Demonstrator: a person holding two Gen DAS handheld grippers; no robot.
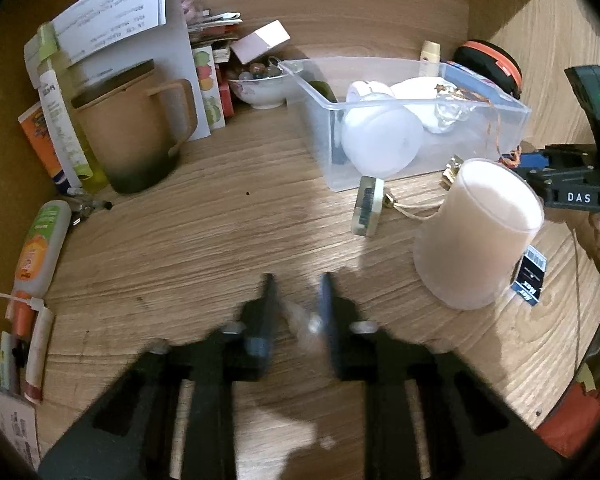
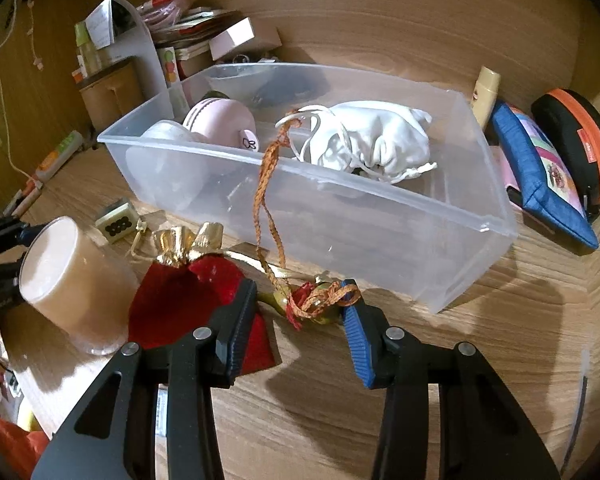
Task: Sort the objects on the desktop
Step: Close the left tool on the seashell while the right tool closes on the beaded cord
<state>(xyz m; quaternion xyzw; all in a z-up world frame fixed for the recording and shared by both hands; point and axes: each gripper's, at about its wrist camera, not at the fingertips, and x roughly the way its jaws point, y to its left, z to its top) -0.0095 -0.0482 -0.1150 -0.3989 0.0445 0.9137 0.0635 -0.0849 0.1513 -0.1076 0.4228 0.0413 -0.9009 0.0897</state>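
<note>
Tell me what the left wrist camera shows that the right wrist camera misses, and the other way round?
Only the left wrist view shows the tan mug and the orange-labelled tube at the desk's left edge. Only the right wrist view shows the red pouch and the blue zip case. Both show the clear plastic bin and the frosted cup.

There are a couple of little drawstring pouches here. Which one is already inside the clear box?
The white pouch. It lies inside the clear box, while the red pouch with its gold top still sits on the desk in front.
</note>
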